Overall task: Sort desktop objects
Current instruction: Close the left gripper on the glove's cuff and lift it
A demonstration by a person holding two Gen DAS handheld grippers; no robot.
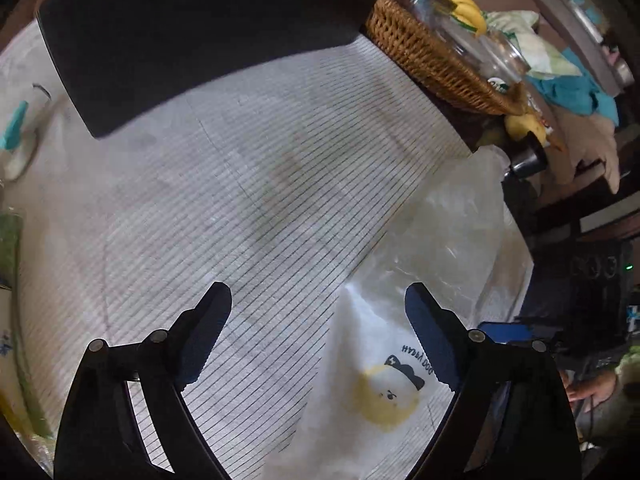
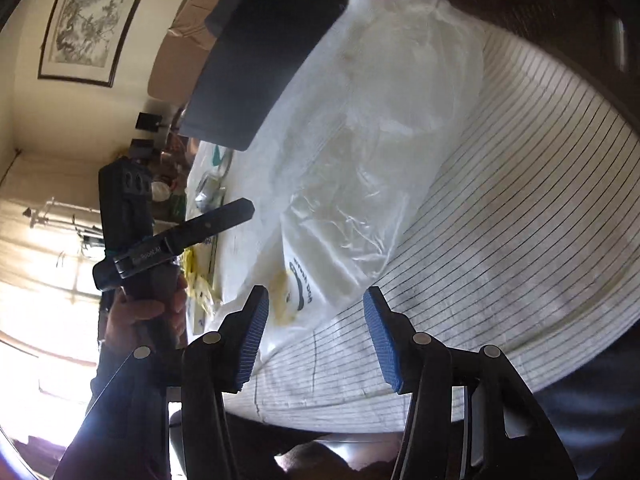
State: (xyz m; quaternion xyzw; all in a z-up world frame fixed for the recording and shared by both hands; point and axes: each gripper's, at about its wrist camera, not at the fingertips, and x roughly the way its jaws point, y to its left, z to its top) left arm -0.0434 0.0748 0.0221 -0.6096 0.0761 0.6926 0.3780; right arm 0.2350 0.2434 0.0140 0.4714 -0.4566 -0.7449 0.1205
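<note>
A white plastic bag [image 1: 400, 360] with a yellow cartoon dog print lies crumpled on the striped tablecloth [image 1: 240, 220]. In the left wrist view my left gripper [image 1: 318, 296] hangs open over the cloth, its right finger above the bag's printed end and nothing between the pads. In the right wrist view the bag [image 2: 360, 140] stretches away from my right gripper [image 2: 316, 296]. That gripper is open, its blue pads [image 2: 256, 332] on either side of the printed corner and not touching it. A hand [image 2: 140, 312] holds the left gripper at the left, with one finger [image 2: 216, 222] showing.
A black mat [image 1: 200, 40] lies at the far side of the cloth, partly over the bag [image 2: 264, 60]. A wicker basket [image 1: 424, 56] with glass jars and bananas stands at the back right. Small items [image 1: 16, 128] lie at the left edge. The table edge [image 2: 360, 412] is near.
</note>
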